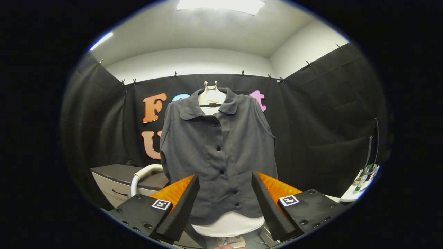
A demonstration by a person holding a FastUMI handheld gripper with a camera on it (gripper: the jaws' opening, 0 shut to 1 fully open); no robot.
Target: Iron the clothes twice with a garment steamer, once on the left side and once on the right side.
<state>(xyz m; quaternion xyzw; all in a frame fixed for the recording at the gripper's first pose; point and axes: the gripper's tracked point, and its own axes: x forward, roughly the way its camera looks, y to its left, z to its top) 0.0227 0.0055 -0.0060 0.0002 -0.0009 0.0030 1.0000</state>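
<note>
A: Hand-held gripper [225, 204]?
B: Fingers wide apart, holding nothing.
A: Garment?
B: One dark grey buttoned shirt [218, 152] on a pale mannequin form [211, 97], straight ahead beyond the fingers, white underlayer [228, 224] at the hem.
A: Surroundings?
B: One white curved hose [142, 174] beside a grey counter [117, 171], behind the shirt's sleeve. Open room either side.

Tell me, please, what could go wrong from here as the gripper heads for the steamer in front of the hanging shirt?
1. The gripper is open with nothing between its fingers, and only the white hose is in sight beside the grey shirt, so a grab could catch the hose rather than a handle.
2. The shirt hangs loosely on its form; a bump from the fingers could swing or shift it.
</note>
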